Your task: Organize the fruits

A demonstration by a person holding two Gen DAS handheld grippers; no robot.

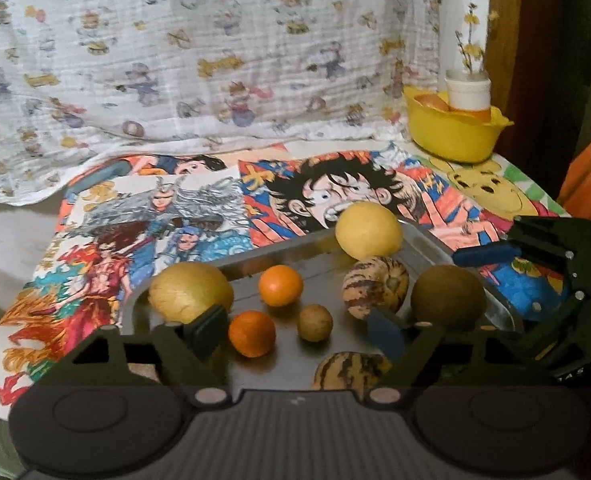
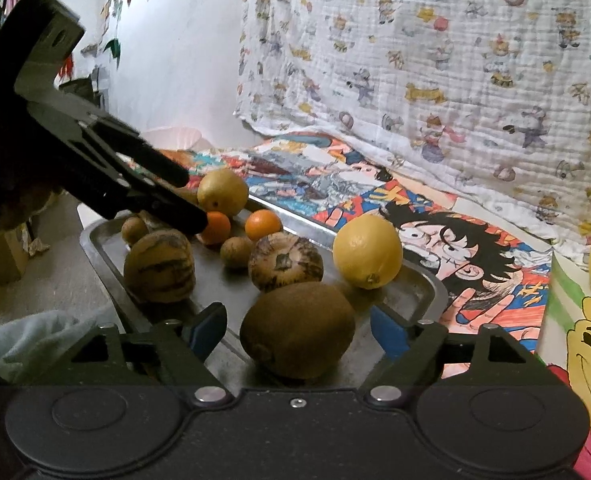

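Here, in the left wrist view, the left tongs (image 1: 299, 330) stand wide over the near part of a steel tray (image 1: 423, 236), gripping nothing; an orange (image 1: 251, 333) and a small brown fruit (image 1: 315, 323) lie on the tray between the two pads without touching them. Further in sit a second orange (image 1: 281, 285), a pale yellow-green fruit (image 1: 190, 292) at the left corner, a striped melon (image 1: 375, 287), a kiwi (image 1: 448, 296) and a lemon (image 1: 368, 231) near the far rim. Another striped melon (image 1: 349, 368) shows partly behind the tongs' frame. The right tongs (image 1: 543, 264) enter from the right edge, above the tray's right side. The tray rests on a bench covered with cartoon drawings (image 1: 155, 216), and a yellow bowl (image 1: 453, 132) holding a white cup (image 1: 468, 90) stands at the far right corner, well apart from the tray. In the right wrist view, the right tongs (image 2: 299, 334) are likewise spread wide with the kiwi (image 2: 297, 330) between the blue pads, neither pad pressing on it. Beyond it lie the lemon (image 2: 367, 251), two striped melons (image 2: 285, 262) (image 2: 159, 266), both oranges (image 2: 262, 224) and the pale fruit (image 2: 222, 192). The left tongs (image 2: 183, 196) reach down from the upper left, their tips over the tray's far end.
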